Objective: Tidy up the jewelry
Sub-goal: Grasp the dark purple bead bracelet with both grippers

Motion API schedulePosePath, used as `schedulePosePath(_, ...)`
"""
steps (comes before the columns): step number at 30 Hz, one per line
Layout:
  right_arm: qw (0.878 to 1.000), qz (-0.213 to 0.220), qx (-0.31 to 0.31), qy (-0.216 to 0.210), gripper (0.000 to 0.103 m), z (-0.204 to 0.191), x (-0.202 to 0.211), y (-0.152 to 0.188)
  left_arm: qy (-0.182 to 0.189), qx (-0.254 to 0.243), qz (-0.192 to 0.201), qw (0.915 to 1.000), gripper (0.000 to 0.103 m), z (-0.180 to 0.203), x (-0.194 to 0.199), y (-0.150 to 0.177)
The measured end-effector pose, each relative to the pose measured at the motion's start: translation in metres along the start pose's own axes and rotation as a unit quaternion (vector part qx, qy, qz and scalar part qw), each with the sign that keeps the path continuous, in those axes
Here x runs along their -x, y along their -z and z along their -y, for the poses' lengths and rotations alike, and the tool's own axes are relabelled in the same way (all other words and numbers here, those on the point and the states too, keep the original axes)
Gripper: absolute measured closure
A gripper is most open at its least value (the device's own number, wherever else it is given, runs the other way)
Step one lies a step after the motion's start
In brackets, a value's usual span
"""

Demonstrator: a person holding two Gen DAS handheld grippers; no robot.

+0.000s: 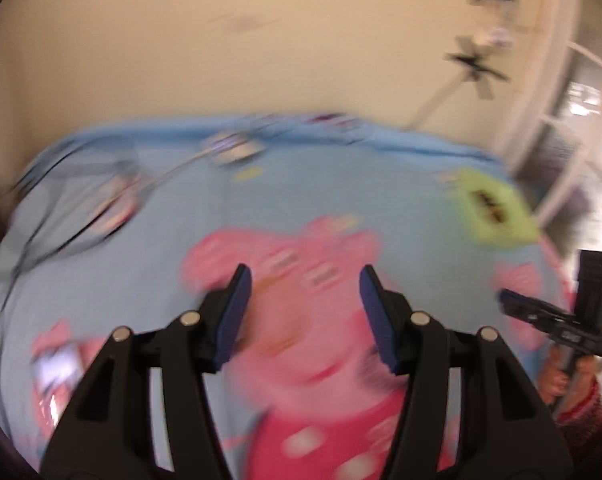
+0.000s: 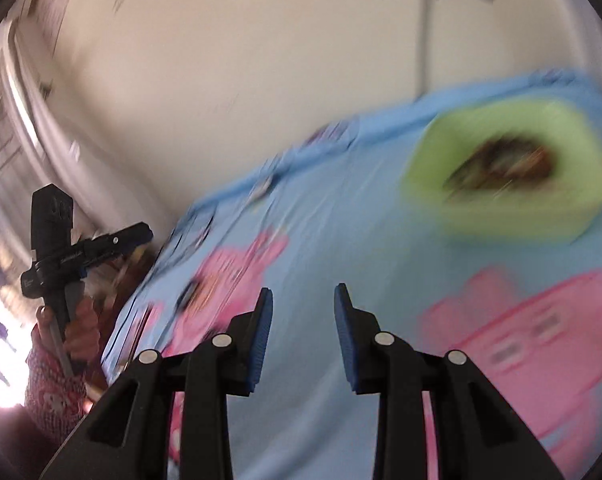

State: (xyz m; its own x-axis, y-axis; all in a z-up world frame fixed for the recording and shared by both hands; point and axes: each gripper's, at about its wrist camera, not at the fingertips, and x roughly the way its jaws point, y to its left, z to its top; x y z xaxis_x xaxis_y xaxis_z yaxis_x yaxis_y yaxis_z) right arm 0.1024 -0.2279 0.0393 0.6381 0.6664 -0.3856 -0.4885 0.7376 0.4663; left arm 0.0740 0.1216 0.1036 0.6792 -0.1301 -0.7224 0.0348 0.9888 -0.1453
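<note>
While blurred, both tongs gape, empty.

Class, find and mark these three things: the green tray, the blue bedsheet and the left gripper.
green tray [image 2: 461,216], right wrist view, on its near rim.
blue bedsheet [image 1: 181,224], left wrist view, on plain blue cloth.
left gripper [image 1: 305,280], left wrist view, midway between fingertips.

Blue cartoon bedsheet (blurred) bears, seemingly, green tray.

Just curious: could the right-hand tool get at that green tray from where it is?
Probably yes. The right gripper has open, empty jaws, and only bare blue bedsheet lies between it and the green tray. Blur hides the details.
</note>
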Motion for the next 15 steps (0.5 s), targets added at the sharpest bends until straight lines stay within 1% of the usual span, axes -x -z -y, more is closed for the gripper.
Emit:
schedulePosePath(1,1.000,-0.017,0.007,-0.003,0.096,-0.014,-0.014,0.008,-0.015,0.016,-0.003,0.9998,0.049,-0.019,0.004,0.015)
schedulePosePath(2,0.999,-0.029,0.014,-0.005,0.096,-0.025,-0.024,0.014,-0.019,0.026,-0.004,0.9995,0.049,-0.030,0.006,0.023)
schedulePosePath(5,0.998,-0.052,0.037,-0.003,0.096,-0.055,-0.048,0.027,-0.016,0.042,-0.005,0.9990,0.049,-0.051,0.005,0.045)
schedulePosePath(8,0.995,-0.064,0.067,0.036,0.096,-0.079,-0.069,0.032,-0.007,0.037,-0.001,0.9993,0.049,-0.057,-0.002,0.054)
schedulePosePath(9,0.994,-0.071,0.075,0.046,0.097,-0.085,-0.077,0.032,0.003,0.036,0.000,0.9993,0.051,-0.058,-0.004,0.055)
schedulePosePath(10,0.992,-0.077,0.081,0.054,0.098,-0.092,-0.084,0.032,0.018,0.034,-0.002,0.9992,0.059,-0.057,-0.009,0.058)
schedulePosePath(11,0.992,-0.079,0.085,0.058,0.099,-0.098,-0.088,0.032,0.027,0.032,-0.003,0.9991,0.062,-0.053,-0.010,0.061)
schedulePosePath(12,0.991,-0.081,0.089,0.061,0.099,-0.103,-0.091,0.031,0.040,0.027,-0.007,0.9988,0.063,-0.048,-0.014,0.065)
schedulePosePath(13,0.989,-0.083,0.097,0.074,0.099,-0.107,-0.094,0.031,0.051,0.019,-0.011,0.9985,0.063,-0.043,-0.017,0.068)
schedulePosePath(15,0.986,-0.082,0.102,0.103,0.099,-0.103,-0.096,0.033,0.073,-0.006,-0.016,0.9972,0.063,-0.024,-0.022,0.075)
